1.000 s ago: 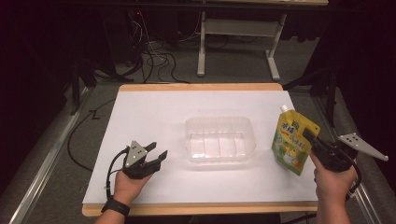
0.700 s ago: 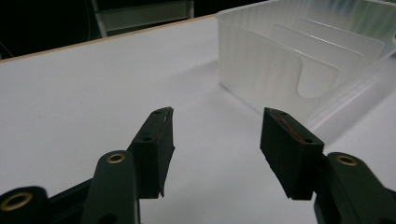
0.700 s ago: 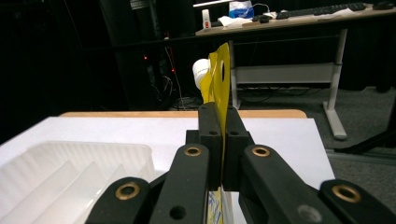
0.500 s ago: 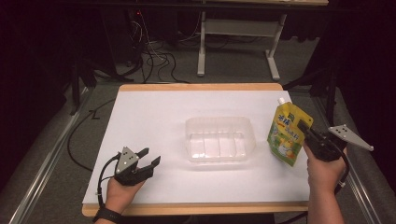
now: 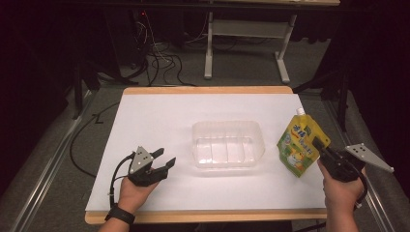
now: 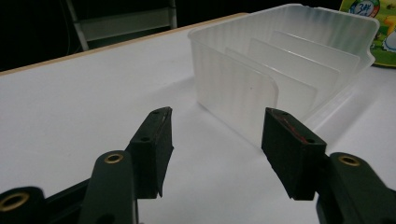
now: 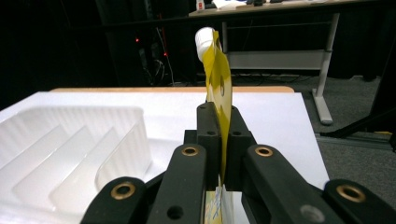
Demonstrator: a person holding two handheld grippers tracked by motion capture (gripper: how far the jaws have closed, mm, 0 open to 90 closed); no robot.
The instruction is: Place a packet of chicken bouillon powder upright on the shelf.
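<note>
1. Two grippers, one load. In the high view my right gripper [image 5: 320, 146] pinches the pouch [image 5: 300, 141] by its right edge, off the table [image 5: 159, 113] at the right, just right of the tray [image 5: 227, 143]. The pouch hangs tilted, cap [image 5: 300, 111] up and far. With a grip this near the edge, I judge the pouch could swing or slip out if I move sharply.

2. In the same view my left gripper [image 5: 163, 162] rests low near the table's near-left, jaws spread and holding nothing, aimed at the tray but apart from it. If the pouch snags a wall, the light tray may skid, since nothing steadies it.

3. In the left gripper view my left gripper [image 6: 214, 133] has its jaws apart; they have just been opening a little, with nothing between them. The tray [image 6: 233, 88] stands just beyond, its dividers [image 6: 303, 70] upright and close together. The slots look narrow, so a tilted pouch could ride on a divider instead of dropping in.

4. In the right gripper view my right gripper [image 7: 219, 140] has its jaws pressed on the thin pouch [image 7: 221, 79], seen edge-on and bowed. The tray [image 7: 70, 149] lies left and lower. A bent pouch may catch a divider top, and pushing down then could crease it or tip the tray.
</note>
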